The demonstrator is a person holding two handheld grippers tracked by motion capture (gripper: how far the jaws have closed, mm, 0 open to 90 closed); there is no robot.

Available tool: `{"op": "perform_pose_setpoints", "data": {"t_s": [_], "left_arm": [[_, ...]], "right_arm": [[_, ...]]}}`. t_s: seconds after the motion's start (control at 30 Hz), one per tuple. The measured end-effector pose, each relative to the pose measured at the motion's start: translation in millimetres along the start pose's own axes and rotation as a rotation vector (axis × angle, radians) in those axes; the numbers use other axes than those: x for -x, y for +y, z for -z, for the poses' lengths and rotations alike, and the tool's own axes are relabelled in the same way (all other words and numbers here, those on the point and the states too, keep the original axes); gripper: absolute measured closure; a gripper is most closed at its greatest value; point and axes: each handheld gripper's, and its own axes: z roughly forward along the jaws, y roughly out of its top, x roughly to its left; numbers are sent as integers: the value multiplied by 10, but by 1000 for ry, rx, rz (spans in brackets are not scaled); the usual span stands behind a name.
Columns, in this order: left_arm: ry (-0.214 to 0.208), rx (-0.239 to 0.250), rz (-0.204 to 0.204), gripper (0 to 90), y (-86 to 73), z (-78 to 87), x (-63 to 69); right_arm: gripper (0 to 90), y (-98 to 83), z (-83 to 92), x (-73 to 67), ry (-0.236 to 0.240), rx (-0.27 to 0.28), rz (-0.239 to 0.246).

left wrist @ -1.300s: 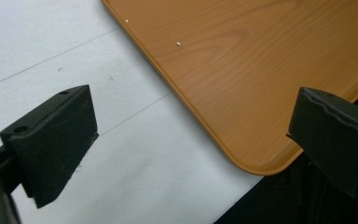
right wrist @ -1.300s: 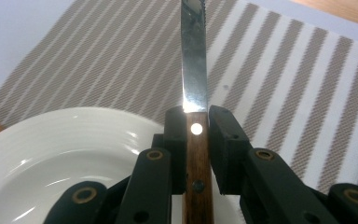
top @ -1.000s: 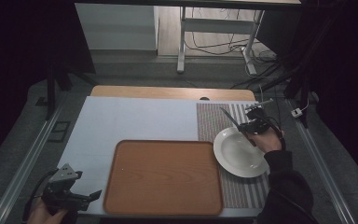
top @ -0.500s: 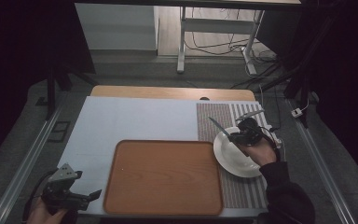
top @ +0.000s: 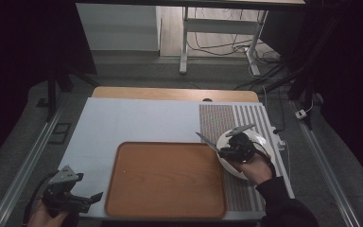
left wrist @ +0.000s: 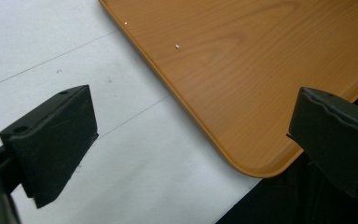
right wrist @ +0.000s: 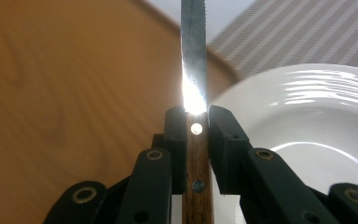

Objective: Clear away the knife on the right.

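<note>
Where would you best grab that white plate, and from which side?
By its rim. The white plate lies flat on the striped mat, with the wooden tray close on its left. So I'd slide a jaw under the far-right rim, where it is clear of the tray.

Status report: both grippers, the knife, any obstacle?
Right gripper shut on knife, above plate. Left gripper open, by tray corner. No obstacle seen.

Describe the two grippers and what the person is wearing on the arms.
Both grippers are black. The left gripper has blocky jaws, a grey three-cornered plate on top and a dark cable. The right gripper has linkage arms with brass-coloured rivets. A dark sleeve covers the right arm.
</note>
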Motion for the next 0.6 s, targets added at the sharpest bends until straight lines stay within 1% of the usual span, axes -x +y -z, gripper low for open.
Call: {"op": "perform_pose_setpoints", "data": {"t_s": [0.27, 0.37, 0.6], "left_arm": [[4, -3, -4, 13, 3, -4, 5], [4, -3, -4, 13, 3, -3, 5], [6, -3, -7, 14, 4, -6, 7]], "right_arm": [[778, 2, -37, -358, 42, -8, 54], [778, 2, -49, -460, 56, -7, 72], [778, -8, -133, -696, 82, -33, 107]]}}
